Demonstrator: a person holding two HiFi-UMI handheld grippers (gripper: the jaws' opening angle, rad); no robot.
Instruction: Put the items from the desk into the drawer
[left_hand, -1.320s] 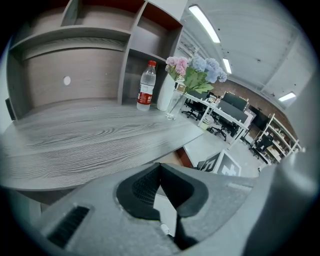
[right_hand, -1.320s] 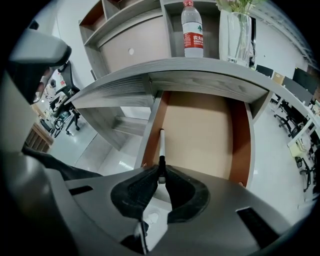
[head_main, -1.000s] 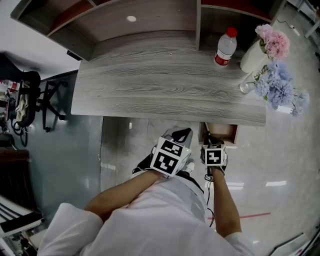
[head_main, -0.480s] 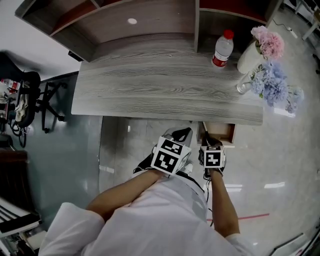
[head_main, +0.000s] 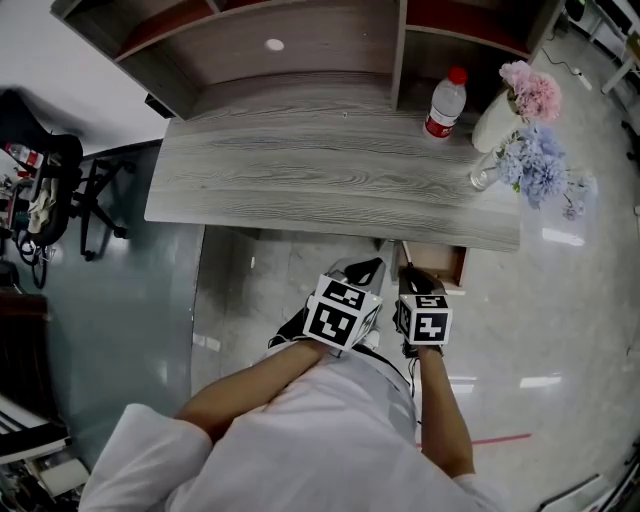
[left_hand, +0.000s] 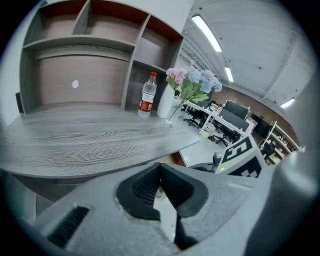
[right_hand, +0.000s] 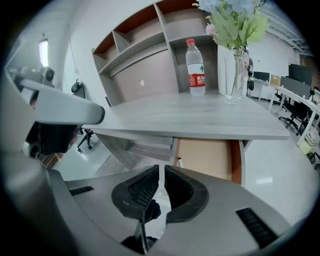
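Observation:
A water bottle (head_main: 445, 100) with a red cap stands at the back right of the grey desk (head_main: 300, 170). It also shows in both gripper views, bottle (left_hand: 146, 95) and bottle (right_hand: 195, 67). Below the desk's right front edge a drawer (head_main: 440, 262) stands pulled out, and the inside of this drawer (right_hand: 207, 157) looks bare. My left gripper (head_main: 365, 268) and right gripper (head_main: 418, 280) are held low in front of the desk, side by side. The left gripper (left_hand: 160, 167) is shut and holds nothing. The right gripper (right_hand: 161, 170) is shut and empty, just before the drawer.
A white vase (head_main: 497, 120) and a glass vase (head_main: 483, 172) with pink and blue flowers (head_main: 535, 165) stand on the desk's right end. A shelf unit (head_main: 300, 40) rises behind the desk. A black chair (head_main: 90, 195) is at the left.
The head view has shifted a little. The right gripper has edged slightly toward the drawer. Both grippers stay shut and empty.

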